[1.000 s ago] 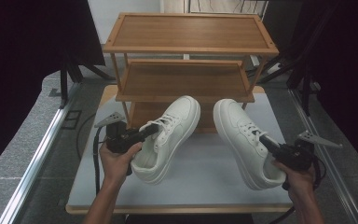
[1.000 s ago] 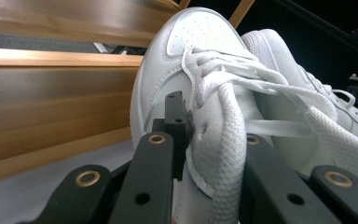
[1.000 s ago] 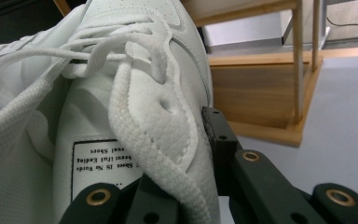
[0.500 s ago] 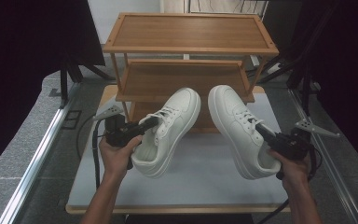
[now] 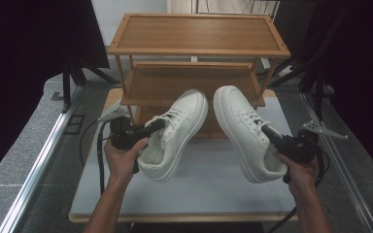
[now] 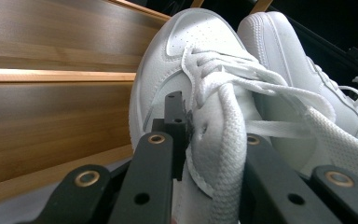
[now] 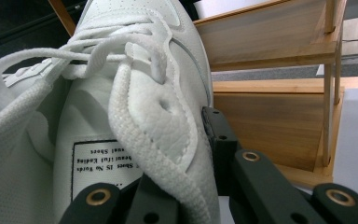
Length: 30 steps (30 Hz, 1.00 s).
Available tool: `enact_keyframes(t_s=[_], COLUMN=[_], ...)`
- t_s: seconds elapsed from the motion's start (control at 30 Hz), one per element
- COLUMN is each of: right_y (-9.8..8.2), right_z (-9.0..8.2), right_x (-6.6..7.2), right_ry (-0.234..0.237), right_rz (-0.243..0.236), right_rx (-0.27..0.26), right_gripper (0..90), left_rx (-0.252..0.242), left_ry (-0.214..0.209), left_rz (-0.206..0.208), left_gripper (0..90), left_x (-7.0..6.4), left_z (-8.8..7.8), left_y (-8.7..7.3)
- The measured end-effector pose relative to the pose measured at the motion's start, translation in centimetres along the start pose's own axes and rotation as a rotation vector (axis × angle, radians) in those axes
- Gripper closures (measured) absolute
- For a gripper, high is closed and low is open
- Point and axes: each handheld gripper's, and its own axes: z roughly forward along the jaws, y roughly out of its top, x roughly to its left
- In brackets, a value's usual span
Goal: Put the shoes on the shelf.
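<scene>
Standing ahead of both jaws, the wooden shoe rack (image 5: 194,53) has its middle shelf edge just beyond the toes, and bare table (image 5: 209,194) lies below. The left gripper (image 5: 156,127) pinches the left sneaker (image 5: 177,133) by its collar; the right gripper (image 5: 268,132) pinches the right sneaker (image 5: 243,128) likewise. Since a second ago, the right sneaker has risen and swung toward the rack.
</scene>
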Motion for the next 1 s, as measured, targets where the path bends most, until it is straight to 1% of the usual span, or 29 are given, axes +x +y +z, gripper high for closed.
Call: enact_keyframes(t_s=[0.13,0.37,0.67,0.77,1.0], right_y=[0.2,0.5,0.7,0.7,0.7], right_z=[0.3,0.6,1.1,1.1,0.9], right_x=[0.1,0.5,0.9,0.9,0.8], right_ry=[0.001,0.008,0.001,0.004,-0.005], right_rz=[-0.001,-0.006,-0.008,-0.004,-0.007], right_rx=[0.000,-0.006,-0.003,0.000,-0.002], right_gripper=[84.2,84.2,84.2,84.2,84.2], left_rx=[0.000,-0.001,-0.001,-0.001,0.002], left_ry=[0.003,-0.004,-0.002,-0.003,-0.007], left_rz=[0.003,0.009,-0.001,0.001,0.004], left_gripper=[81.8,81.8,81.7,81.7,81.6], left_x=[0.0,-0.3,-0.1,-0.2,-0.3], left_z=[0.2,0.4,0.8,0.8,0.9], left_y=[0.2,0.6,0.5,0.6,0.7])
